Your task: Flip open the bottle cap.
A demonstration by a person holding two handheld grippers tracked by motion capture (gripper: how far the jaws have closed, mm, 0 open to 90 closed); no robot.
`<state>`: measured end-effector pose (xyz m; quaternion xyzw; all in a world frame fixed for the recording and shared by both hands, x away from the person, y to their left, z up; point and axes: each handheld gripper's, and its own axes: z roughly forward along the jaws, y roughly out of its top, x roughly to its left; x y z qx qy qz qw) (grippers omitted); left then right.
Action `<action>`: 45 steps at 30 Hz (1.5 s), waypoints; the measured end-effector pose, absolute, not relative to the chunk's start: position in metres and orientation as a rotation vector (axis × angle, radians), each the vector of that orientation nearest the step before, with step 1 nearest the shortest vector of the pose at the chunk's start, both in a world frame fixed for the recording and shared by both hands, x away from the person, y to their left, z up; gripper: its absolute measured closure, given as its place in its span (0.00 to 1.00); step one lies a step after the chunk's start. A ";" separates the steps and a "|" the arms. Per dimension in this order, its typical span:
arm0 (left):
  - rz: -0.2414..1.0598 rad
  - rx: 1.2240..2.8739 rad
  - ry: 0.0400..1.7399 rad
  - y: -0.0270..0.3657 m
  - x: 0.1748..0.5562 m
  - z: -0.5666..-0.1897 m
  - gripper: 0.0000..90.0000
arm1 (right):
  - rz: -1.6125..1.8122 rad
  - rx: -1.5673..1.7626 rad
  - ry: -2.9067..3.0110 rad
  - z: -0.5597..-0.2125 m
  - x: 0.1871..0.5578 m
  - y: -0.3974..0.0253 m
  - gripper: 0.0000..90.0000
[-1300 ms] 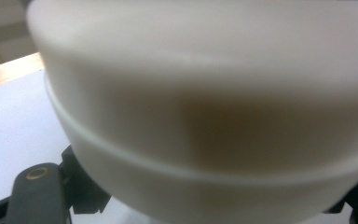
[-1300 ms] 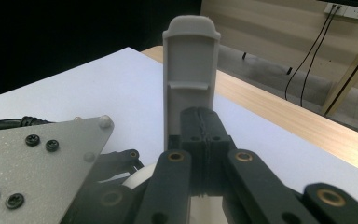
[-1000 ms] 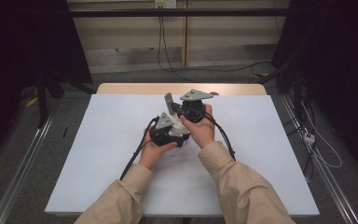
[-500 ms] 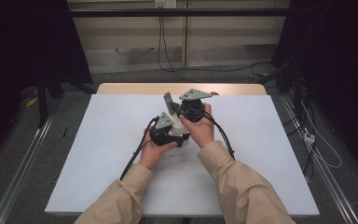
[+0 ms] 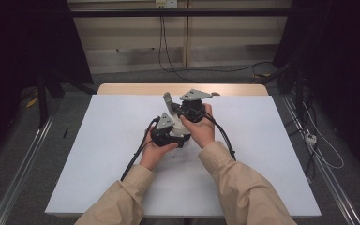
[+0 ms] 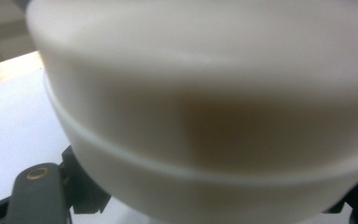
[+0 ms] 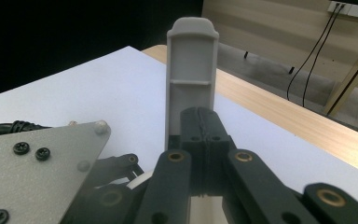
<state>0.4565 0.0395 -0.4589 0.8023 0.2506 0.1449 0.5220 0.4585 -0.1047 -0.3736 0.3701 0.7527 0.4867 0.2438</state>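
Note:
A flat grey plastic piece (image 7: 191,70) with a rounded top stands upright, and my right gripper (image 7: 200,123) is shut on its lower end. In the high view that grey piece (image 5: 168,100) sticks up above both hands at the middle of the table. A white round object (image 6: 205,116) sits blurred, very close to the left gripper's camera, with one black finger (image 6: 36,196) against its lower left side. My left gripper (image 5: 174,132) is held right against my right gripper (image 5: 177,111), shut on the white object (image 5: 182,125). What joins the white object and the grey piece is hidden.
A white sheet (image 5: 98,140) covers the table, with a bare wooden strip (image 5: 136,88) along the far edge. Black cables (image 5: 136,157) trail from both grippers toward the person. Dark stands and floor cables lie beyond the table. The left gripper's grey plate (image 7: 32,158) shows beside the right jaws.

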 end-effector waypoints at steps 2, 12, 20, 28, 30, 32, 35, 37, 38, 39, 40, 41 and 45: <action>0.353 1.922 0.602 0.039 0.456 -0.459 0.21 | 1.330 1.016 2.058 -0.374 0.459 -0.104 1.00; 0.341 1.924 0.605 0.039 0.456 -0.459 0.21 | 1.329 1.020 2.057 -0.374 0.461 -0.102 1.00; 0.347 1.928 0.603 0.040 0.456 -0.458 0.21 | 1.336 1.028 2.057 -0.376 0.462 -0.101 1.00; 0.344 1.924 0.607 0.039 0.456 -0.459 0.21 | 1.339 1.031 2.061 -0.377 0.463 -0.101 1.00; 0.343 1.923 0.609 0.039 0.456 -0.459 0.21 | 1.340 1.032 2.062 -0.377 0.464 -0.101 1.00; 0.355 1.931 0.602 0.039 0.456 -0.458 0.21 | 1.340 1.034 2.062 -0.377 0.464 -0.101 1.00; 0.355 1.935 0.600 0.039 0.456 -0.458 0.21 | 1.335 1.027 2.064 -0.377 0.464 -0.099 1.00; 0.355 1.935 0.600 0.039 0.456 -0.458 0.21 | 1.329 1.025 2.065 -0.378 0.465 -0.098 1.00; 0.355 1.933 0.600 0.039 0.456 -0.458 0.21 | 1.328 1.020 2.065 -0.378 0.465 -0.098 1.00; 0.355 1.933 0.600 0.039 0.456 -0.458 0.21 | 1.328 1.021 2.066 -0.378 0.465 -0.098 1.00; 0.354 1.932 0.601 0.039 0.456 -0.458 0.21 | 1.329 1.023 2.066 -0.378 0.465 -0.098 1.00; 0.354 1.932 0.601 0.039 0.456 -0.458 0.21 | 1.330 1.024 2.066 -0.378 0.465 -0.098 1.00; 0.357 1.933 0.600 0.039 0.456 -0.458 0.21 | 1.331 1.026 2.068 -0.378 0.465 -0.098 1.00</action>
